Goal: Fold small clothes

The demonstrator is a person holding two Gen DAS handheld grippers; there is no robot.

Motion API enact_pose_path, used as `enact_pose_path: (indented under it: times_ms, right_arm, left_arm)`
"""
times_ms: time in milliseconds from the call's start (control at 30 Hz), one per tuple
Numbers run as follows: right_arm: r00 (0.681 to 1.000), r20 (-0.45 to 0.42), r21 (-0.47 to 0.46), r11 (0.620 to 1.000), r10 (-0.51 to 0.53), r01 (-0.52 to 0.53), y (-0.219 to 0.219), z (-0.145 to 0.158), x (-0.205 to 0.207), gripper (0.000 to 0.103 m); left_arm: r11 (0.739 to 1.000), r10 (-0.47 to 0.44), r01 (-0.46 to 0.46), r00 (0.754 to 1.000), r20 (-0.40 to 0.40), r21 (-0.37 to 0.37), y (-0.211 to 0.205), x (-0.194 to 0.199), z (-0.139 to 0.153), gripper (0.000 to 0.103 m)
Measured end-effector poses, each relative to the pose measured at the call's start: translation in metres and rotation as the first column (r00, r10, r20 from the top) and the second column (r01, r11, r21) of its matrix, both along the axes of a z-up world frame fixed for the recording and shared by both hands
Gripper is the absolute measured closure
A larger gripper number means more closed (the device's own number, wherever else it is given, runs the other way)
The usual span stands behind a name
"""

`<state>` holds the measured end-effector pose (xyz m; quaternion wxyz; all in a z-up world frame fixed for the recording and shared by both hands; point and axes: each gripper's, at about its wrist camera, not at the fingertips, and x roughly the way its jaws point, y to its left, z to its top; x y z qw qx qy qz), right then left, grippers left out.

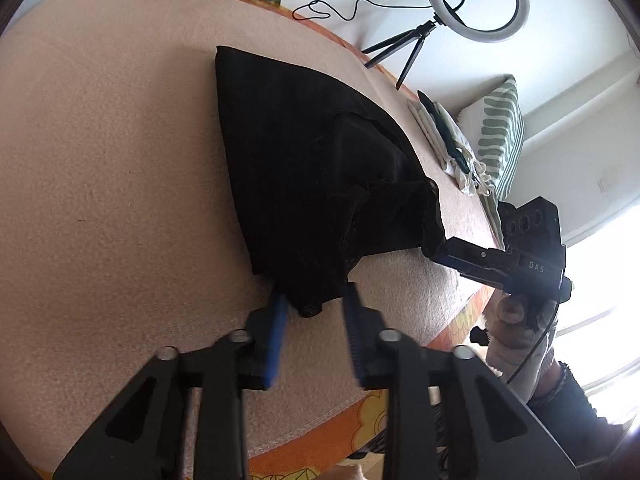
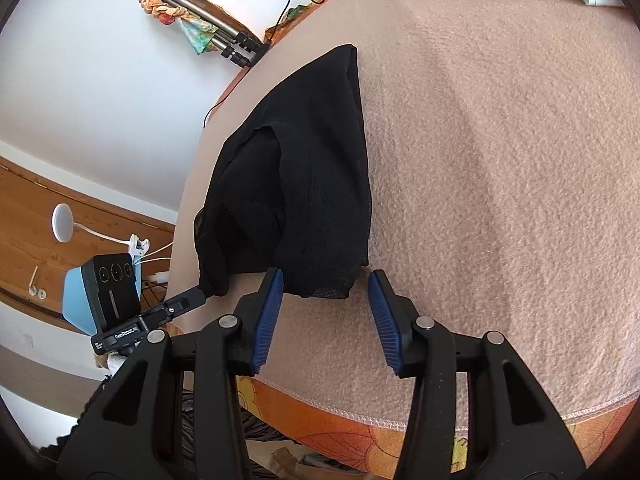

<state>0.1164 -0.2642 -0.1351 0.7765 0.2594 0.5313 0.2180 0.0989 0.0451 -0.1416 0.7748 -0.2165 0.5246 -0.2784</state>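
A small black garment lies partly folded on the beige blanket; it also shows in the right wrist view. My left gripper is open, its blue pads either side of the garment's near corner. In the left wrist view my right gripper touches the garment's right corner. In the right wrist view my right gripper is open, with the garment's near corner between its blue pads. There my left gripper meets the garment's left corner.
A stack of folded pale clothes lies at the blanket's far right, next to a green patterned pillow. A ring light on a tripod stands beyond. The blanket's near edge lies over an orange flowered sheet. A tripod lies at the bed's far edge.
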Motion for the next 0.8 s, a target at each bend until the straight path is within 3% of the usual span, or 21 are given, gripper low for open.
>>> enact_pose_path:
  times_ms: [33,67,100,367,433,500,600,700,800]
  right_arm:
    - [1.000,-0.003,0.017,1.000,-0.004,0.004,0.000,-0.001,0.001,0.072]
    - [1.000,-0.008,0.037,0.999,-0.006,0.006,0.000,-0.002,0.002,0.089]
    - [1.000,-0.013,0.056,0.998,-0.004,0.005,0.000,-0.003,0.002,0.094]
    - [0.997,0.073,0.079,0.997,0.017,-0.023,-0.009,0.031,-0.005,0.097]
    - [0.997,0.072,0.042,0.999,0.020,-0.023,-0.013,0.034,-0.005,0.097]
    - [0.999,0.035,-0.001,1.000,0.026,-0.026,-0.015,0.027,-0.003,0.097]
    - [1.000,-0.031,-0.078,0.997,0.006,-0.009,-0.019,0.015,0.000,0.096]
    - [1.000,-0.021,-0.169,0.985,0.019,-0.023,-0.019,0.020,-0.004,0.095]
    - [0.997,0.050,-0.221,0.974,0.054,-0.041,-0.016,0.039,-0.008,0.091]
  left_arm:
    - [1.000,0.001,-0.001,1.000,-0.006,-0.010,0.001,0.002,-0.001,0.100]
    - [1.000,0.003,-0.003,1.000,-0.001,-0.012,0.001,0.001,-0.001,0.100]
    - [1.000,0.006,-0.006,1.000,0.008,-0.010,0.002,0.000,0.000,0.100]
    - [0.999,0.030,-0.028,0.997,0.074,-0.027,0.029,-0.007,0.029,0.100]
    - [1.000,0.023,-0.024,0.996,0.089,0.016,0.033,-0.008,0.029,0.100]
    - [0.998,-0.021,0.016,0.997,0.079,0.069,0.031,-0.010,0.023,0.100]
    - [0.986,-0.018,0.007,0.998,0.066,0.167,0.030,-0.011,0.018,0.097]
    - [0.986,-0.011,0.000,0.998,0.067,0.167,0.035,-0.012,0.022,0.092]
    - [0.988,-0.019,0.002,0.993,0.113,0.154,0.038,-0.015,0.035,0.092]
